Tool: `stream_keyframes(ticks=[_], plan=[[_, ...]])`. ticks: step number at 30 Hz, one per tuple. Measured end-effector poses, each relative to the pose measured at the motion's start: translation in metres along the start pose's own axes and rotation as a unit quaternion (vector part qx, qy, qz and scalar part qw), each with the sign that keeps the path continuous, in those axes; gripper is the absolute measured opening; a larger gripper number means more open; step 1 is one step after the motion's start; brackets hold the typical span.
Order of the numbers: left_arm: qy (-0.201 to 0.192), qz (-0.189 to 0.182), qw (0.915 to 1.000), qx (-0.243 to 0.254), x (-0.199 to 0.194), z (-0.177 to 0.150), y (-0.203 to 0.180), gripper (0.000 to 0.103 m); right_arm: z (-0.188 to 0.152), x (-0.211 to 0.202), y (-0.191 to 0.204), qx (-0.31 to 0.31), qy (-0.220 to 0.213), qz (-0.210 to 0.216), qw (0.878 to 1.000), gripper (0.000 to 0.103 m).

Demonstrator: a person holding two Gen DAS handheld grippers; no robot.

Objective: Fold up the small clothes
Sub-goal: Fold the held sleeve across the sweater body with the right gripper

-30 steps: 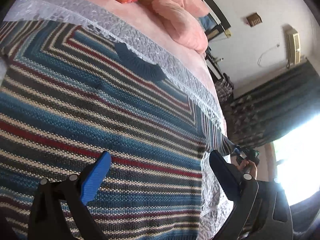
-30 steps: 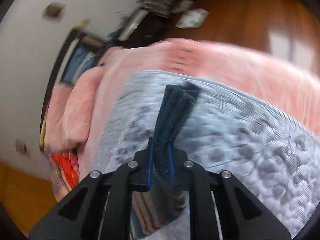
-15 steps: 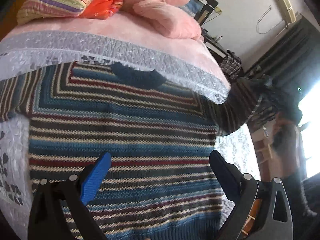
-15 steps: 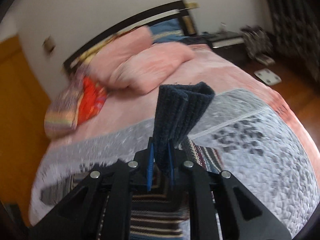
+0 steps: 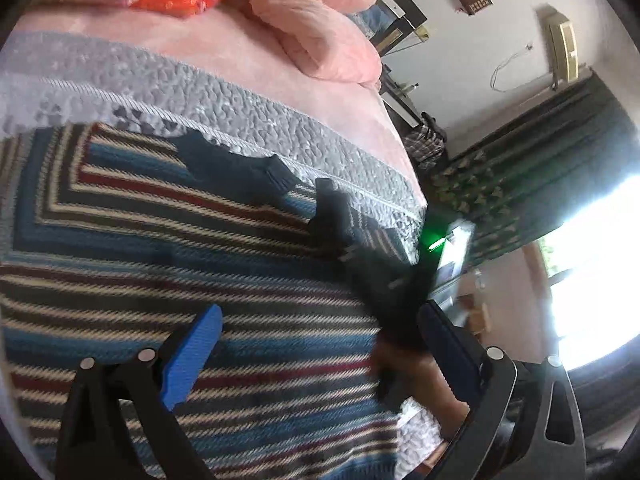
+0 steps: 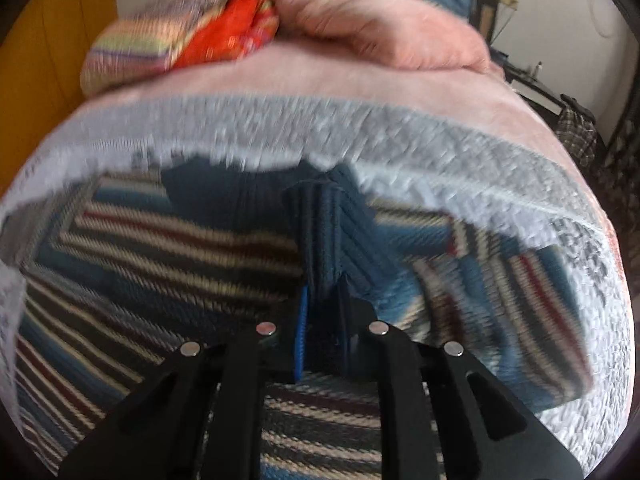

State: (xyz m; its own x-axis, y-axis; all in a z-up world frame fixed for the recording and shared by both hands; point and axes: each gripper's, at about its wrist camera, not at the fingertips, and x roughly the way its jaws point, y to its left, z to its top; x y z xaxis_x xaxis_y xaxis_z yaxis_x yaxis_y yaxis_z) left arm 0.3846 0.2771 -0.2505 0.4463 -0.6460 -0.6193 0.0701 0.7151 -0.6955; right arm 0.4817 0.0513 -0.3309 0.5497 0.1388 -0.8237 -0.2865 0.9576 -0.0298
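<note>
- While the striped sweater [image 5: 168, 264] lies flat on the grey quilt [image 5: 240, 108], it fills the lower left and middle of the left wrist view.
- The sweater's dark blue collar [image 5: 236, 170] sits just above the middle of that view, touching the quilt's edge.
- The left gripper [image 5: 320, 356] is at the bottom of the same view, with its two blue fingers [image 5: 192, 356] wide apart and nothing between them.
- The right gripper [image 5: 360, 256] shows as a dark blur right of the middle, over the sweater's right side.
- A hand [image 5: 420, 376] shows low and right of the middle, blurry, beside the left gripper's right finger.
- In the right wrist view, the right gripper [image 6: 320, 312] sits at the bottom middle, and its fingers are pinched together on the dark blue cuff [image 6: 324, 224] of the sleeve.
- The cuff stands up in folds from the fingers toward the middle of the frame, close to the collar [image 6: 224, 192].
- The striped sleeve [image 6: 500, 292] lies bunched on the right side of that view, partly on the quilt [image 6: 280, 120].
- Pink pillows [image 6: 384, 16] are at the top of the frame, and a bright folded blanket [image 6: 180, 40] lies at the upper left.
- The right wrist view is blurry, so small things in it are hard to see.
</note>
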Motion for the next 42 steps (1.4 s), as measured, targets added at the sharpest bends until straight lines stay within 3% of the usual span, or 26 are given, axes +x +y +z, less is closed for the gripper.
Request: stream_keyframes(ticks=[3, 4, 8, 12, 17, 21, 22, 23, 25, 31, 36, 42], plan=[[0.014, -0.027, 0.9985, -0.046, 0.027, 0.01, 0.018, 0.099, -0.013, 0.015, -0.001, 0.016, 0.029, 0.036, 0.999, 0.028], [0.019, -0.033, 0.9973, -0.063, 0.036, 0.013, 0.023, 0.099, -0.017, 0.013, -0.003, 0.025, 0.028, 0.05, 0.998, 0.038], [0.053, -0.07, 0.9882, -0.126, 0.084, 0.018, 0.043, 0.099, -0.044, -0.03, -0.025, 0.079, -0.014, 0.058, 0.995, 0.06], [0.079, -0.079, 0.9812, -0.158, 0.13, 0.013, 0.048, 0.099, -0.091, -0.062, -0.044, 0.172, -0.018, 0.089, 0.981, 0.06], [0.074, -0.074, 0.9803, -0.167, 0.166, 0.022, 0.041, 0.097, -0.139, -0.071, -0.047, 0.275, -0.032, 0.153, 0.949, 0.061], [0.064, -0.025, 0.9837, -0.166, 0.179, 0.032, 0.036, 0.095, -0.147, -0.063, -0.044, 0.267, -0.028, 0.17, 0.948, 0.06], [0.055, -0.016, 0.9852, -0.162, 0.178, 0.034, 0.035, 0.078, -0.148, -0.064, -0.044, 0.267, -0.031, 0.173, 0.947, 0.06], [0.055, -0.009, 0.9858, -0.158, 0.18, 0.036, 0.034, 0.04, -0.149, -0.065, -0.044, 0.27, -0.035, 0.176, 0.946, 0.06], [0.06, 0.004, 0.9851, -0.161, 0.184, 0.035, 0.035, 0.013, -0.151, -0.066, -0.045, 0.271, -0.037, 0.18, 0.945, 0.06], [0.038, 0.005, 0.9903, -0.133, 0.171, 0.042, 0.023, 0.008, -0.15, -0.064, -0.042, 0.258, -0.042, 0.177, 0.949, 0.06], [0.003, -0.013, 0.9977, -0.067, 0.118, 0.072, -0.018, 0.007, -0.151, -0.063, -0.043, 0.258, -0.043, 0.18, 0.948, 0.06], [-0.032, 0.001, 0.9995, 0.001, 0.04, 0.115, -0.038, 0.007, -0.148, -0.062, -0.039, 0.254, -0.043, 0.186, 0.948, 0.06]])
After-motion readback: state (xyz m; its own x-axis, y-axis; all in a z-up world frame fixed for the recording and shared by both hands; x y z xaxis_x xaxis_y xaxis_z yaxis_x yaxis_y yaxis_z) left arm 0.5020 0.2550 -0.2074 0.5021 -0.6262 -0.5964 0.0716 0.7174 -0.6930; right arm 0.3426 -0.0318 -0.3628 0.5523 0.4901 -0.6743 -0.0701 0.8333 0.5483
